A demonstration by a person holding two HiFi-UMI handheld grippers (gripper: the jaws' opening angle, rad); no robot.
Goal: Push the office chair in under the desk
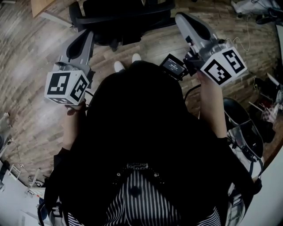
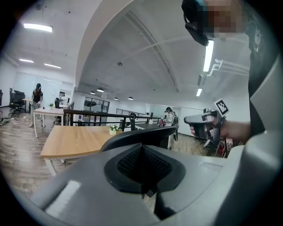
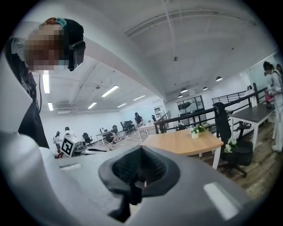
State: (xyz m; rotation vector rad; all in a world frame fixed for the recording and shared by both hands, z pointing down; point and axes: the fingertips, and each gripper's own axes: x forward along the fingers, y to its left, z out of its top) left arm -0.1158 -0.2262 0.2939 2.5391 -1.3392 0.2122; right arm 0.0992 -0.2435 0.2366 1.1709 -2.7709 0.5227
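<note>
The black office chair [image 1: 125,17] stands on the wood floor just ahead of me, with a corner of the wooden desk [image 1: 40,6] beyond it at the upper left. My left gripper [image 1: 86,37] hangs at the chair's left side and my right gripper [image 1: 182,19] at its right, both a little short of it. Each is shut with nothing between the jaws. In the left gripper view the chair's curved back [image 2: 142,137] rises right over the shut left gripper [image 2: 142,152], with the desk [image 2: 75,140] behind. The right gripper view shows the shut right gripper [image 3: 140,153] and the desk [image 3: 183,141].
A small flower pot [image 2: 114,129] stands on the desk. Another black chair [image 3: 227,130] stands right of the desk. Bags and cables [image 1: 261,114] lie on the floor at my right. Other people and desks [image 2: 46,112] are farther off in the room.
</note>
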